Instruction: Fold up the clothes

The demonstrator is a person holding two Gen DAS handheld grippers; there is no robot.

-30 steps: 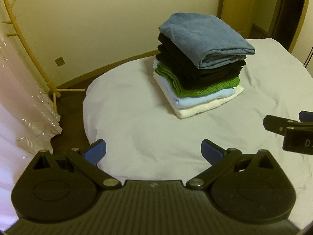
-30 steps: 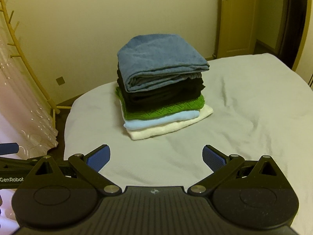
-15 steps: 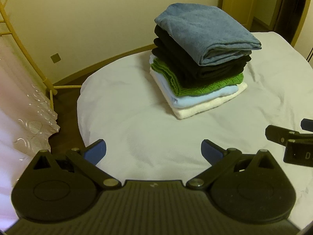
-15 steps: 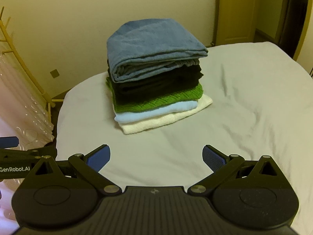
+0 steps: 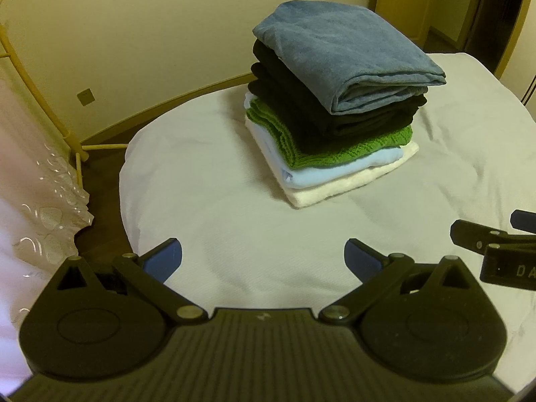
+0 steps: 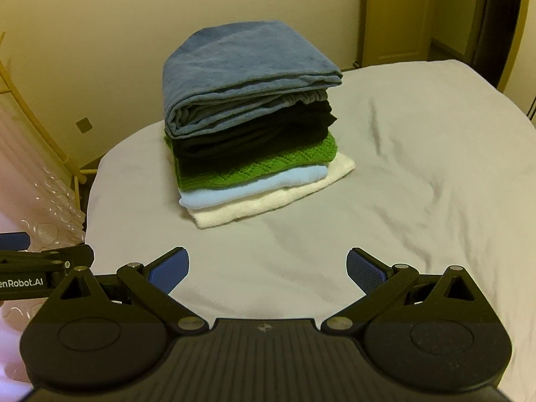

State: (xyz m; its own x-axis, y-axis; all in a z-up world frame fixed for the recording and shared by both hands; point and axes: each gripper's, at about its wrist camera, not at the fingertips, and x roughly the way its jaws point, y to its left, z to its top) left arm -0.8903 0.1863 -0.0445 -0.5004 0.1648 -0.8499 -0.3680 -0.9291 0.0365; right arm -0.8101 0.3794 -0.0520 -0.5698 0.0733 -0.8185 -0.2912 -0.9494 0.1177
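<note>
A stack of folded clothes [image 5: 335, 100] [image 6: 251, 127] sits on the white bed sheet [image 5: 234, 221] [image 6: 418, 174]: blue-grey on top, then black, green knit, pale blue and white at the bottom. My left gripper [image 5: 263, 258] hovers open over bare sheet, short of the stack and to its left. My right gripper [image 6: 268, 269] is also open and holds nothing, in front of the stack. Part of the right gripper [image 5: 499, 248] shows at the right edge of the left wrist view. Part of the left gripper [image 6: 40, 268] shows at the left edge of the right wrist view.
A yellow wooden rack [image 5: 43, 100] [image 6: 40, 127] stands on the floor left of the bed. Pale pink fabric under clear plastic [image 5: 30, 194] [image 6: 37, 194] hangs at the far left. A cream wall and a door [image 6: 395, 13] lie behind the bed.
Both grippers have moved closer to the stack, which now looks larger in both views. Both stay open and hold nothing.
</note>
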